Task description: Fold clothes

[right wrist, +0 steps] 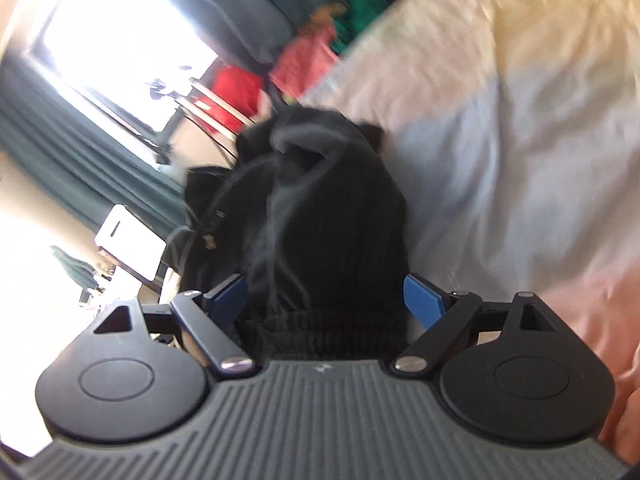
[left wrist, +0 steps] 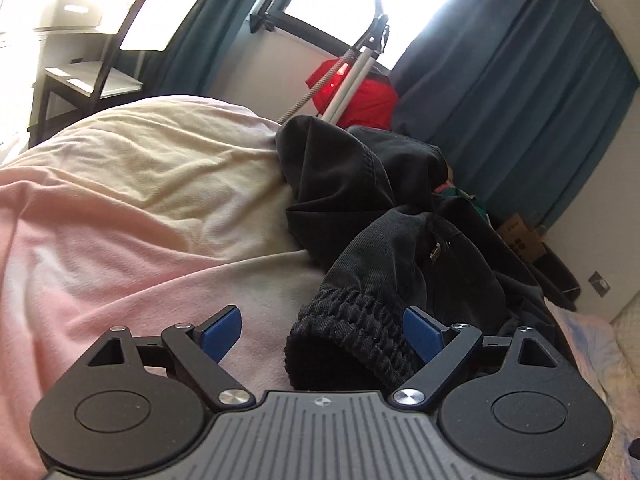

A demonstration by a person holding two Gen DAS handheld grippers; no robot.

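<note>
A crumpled black garment (left wrist: 360,184) lies on a bed with a pink and cream blanket (left wrist: 120,208). Its ribbed elastic cuff (left wrist: 344,332) sits between the blue pads of my left gripper (left wrist: 322,332), closer to the right pad; the jaws are wide apart and do not pinch it. In the right wrist view, which is tilted and blurred, the same black garment (right wrist: 316,200) bunches up ahead, and its ribbed band (right wrist: 320,332) lies between the spread pads of my right gripper (right wrist: 324,300). Both grippers are open.
A red bag (left wrist: 360,96) and a white tripod (left wrist: 352,76) stand by the window behind the bed. A chair (left wrist: 116,56) and white drawers are at the far left. Teal curtains (left wrist: 520,100) hang at the right, with a cardboard box (left wrist: 520,236) below.
</note>
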